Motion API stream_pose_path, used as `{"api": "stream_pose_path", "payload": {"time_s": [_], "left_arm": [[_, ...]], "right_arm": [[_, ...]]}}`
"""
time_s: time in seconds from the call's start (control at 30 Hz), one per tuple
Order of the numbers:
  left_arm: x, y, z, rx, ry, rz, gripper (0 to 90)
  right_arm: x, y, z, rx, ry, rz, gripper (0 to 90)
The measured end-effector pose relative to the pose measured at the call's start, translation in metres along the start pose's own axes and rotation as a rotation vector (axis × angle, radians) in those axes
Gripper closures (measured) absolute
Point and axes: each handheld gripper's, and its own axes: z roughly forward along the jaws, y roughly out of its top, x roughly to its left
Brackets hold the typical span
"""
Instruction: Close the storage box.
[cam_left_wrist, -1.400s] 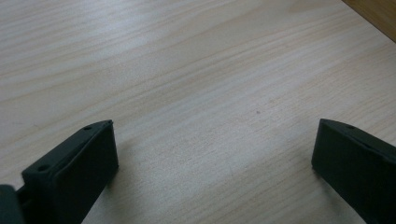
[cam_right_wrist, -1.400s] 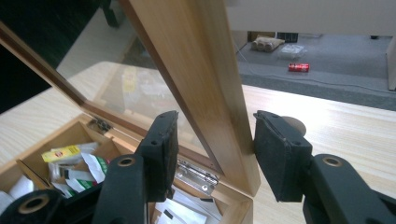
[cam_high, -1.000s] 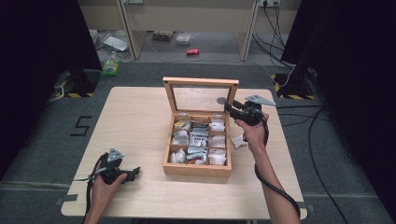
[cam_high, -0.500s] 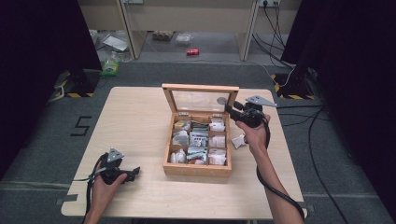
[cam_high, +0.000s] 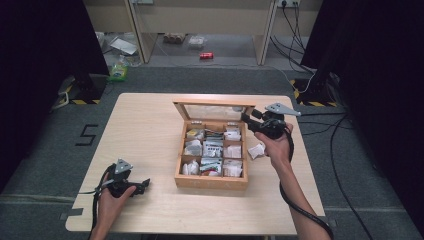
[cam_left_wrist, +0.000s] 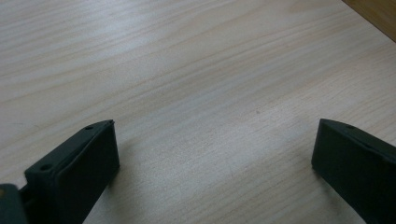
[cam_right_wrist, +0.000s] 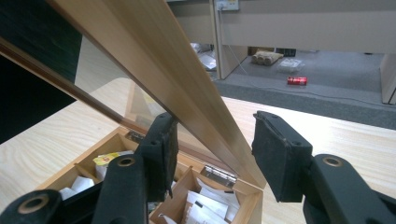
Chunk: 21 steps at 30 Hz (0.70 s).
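So I have my right gripper (cam_high: 246, 120) up at the lid (cam_high: 213, 111) of the wooden box (cam_high: 212, 181), at the lid's right end. In the right gripper view the lid's wooden frame (cam_right_wrist: 187, 88) runs between my two black jaws. The jaws have just been opening a bit, and now there is a gap on each side of the frame, so the pads (cam_right_wrist: 170, 154) do not press on it. I would call them half open, with the lid between them but not held.

The lid stands up on its hinges (cam_right_wrist: 219, 175) at the back of the box and has a clear pane (cam_high: 212, 111) in it (I can see the tabletop (cam_high: 150, 130) right through it). The box sits a little right of the middle of the tabletop, nearer the front edge than the back edge. Inside it are small compartments with white packets (cam_high: 232, 150) in them, and one packet has a bit of yellow (cam_right_wrist: 109, 159) on it.

One more small white packet (cam_high: 256, 151) lies on the tabletop just beside the box's right wall, under my right hand (cam_high: 276, 147).

My left gripper (cam_high: 144, 184) rests near the front left corner of the tabletop, well apart from the box. Its jaws stand wide open over bare wood, with nothing between them.
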Motion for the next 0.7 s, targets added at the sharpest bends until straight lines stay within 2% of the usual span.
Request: {"api": "stream_pose_path", "payload": {"time_s": [0.53,0.7], "left_arm": [[0.000,0.000,0.000,0.000,0.001,0.001,0.0],[0.000,0.000,0.000,0.000,0.001,0.001,0.0]], "right_arm": [[0.016,-0.002,-0.026,0.019,0.038,-0.038,48.9],[0.020,-0.008,-0.033,0.055,0.051,-0.077,48.8]]}}
